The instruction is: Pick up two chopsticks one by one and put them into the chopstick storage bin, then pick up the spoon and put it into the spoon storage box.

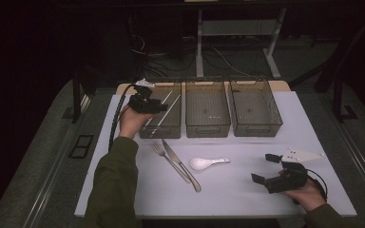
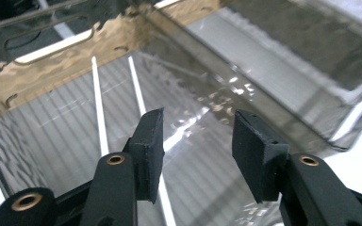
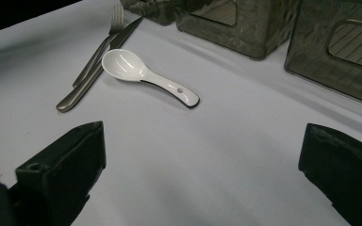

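From the high view, three clear bins are seen in a row at the far side of the white table (image 1: pixel 228 190). Two white chopsticks (image 1: pixel 167 108) lie in the left bin (image 1: pixel 161 129); the middle bin (image 1: pixel 207 124) and the right bin (image 1: pixel 256 124) look empty. One fork (image 1: pixel 164 154), one knife (image 1: pixel 183 166) and one white spoon (image 1: pixel 208 163) lie on the table in front of the bins. The left gripper (image 1: pixel 160 107) is held over the left bin; the right gripper (image 1: pixel 265 167) is held low near the right edge, jaws wide apart.

In the left gripper view, both chopsticks (image 2: pixel 99 108) are seen on the bin floor under the parted, empty jaws.

In the right gripper view, the spoon (image 3: pixel 146 75) is seen ahead of wide, empty jaws, fork (image 3: pixel 101 44) and knife (image 3: pixel 96 70) just beside it. No writing can be read.
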A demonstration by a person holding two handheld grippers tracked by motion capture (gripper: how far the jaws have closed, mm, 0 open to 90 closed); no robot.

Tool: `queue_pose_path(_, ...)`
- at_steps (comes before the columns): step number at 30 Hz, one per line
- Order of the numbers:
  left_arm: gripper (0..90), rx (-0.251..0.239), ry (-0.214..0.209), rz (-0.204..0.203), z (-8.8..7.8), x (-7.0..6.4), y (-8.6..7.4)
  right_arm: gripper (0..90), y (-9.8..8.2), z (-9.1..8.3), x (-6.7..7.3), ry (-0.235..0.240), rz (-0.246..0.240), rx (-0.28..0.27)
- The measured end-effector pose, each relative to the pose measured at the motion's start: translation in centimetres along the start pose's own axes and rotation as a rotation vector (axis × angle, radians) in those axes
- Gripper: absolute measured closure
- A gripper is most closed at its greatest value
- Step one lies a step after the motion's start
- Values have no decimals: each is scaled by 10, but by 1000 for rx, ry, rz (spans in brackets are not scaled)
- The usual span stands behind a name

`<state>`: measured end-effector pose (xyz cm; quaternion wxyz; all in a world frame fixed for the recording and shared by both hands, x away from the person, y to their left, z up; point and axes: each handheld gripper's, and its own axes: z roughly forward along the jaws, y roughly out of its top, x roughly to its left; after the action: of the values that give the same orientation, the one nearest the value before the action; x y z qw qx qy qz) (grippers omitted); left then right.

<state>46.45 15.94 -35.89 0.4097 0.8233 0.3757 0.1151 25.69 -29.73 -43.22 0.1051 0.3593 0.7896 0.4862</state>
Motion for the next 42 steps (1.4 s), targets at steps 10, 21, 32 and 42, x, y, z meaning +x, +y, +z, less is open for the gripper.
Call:
queue_pose_path(10, 382, -40, -51, 27, -17, -24, -15, 14, 0, 0, 0, 0, -3, -3)
queue_pose_path(21, 280, -65, -83, 58, -36, -52, -44, 14, 0, 0, 0, 5, -7, -2)
queue_pose_path(32, 165, -120, -83, 79, -52, -83, -85, 14, 0, -1, 0, 3, -6, -5)
queue_pose_path(42, 55, -134, -100, 51, -58, -107, -118, 14, 0, -1, 1, 1, -6, -5)
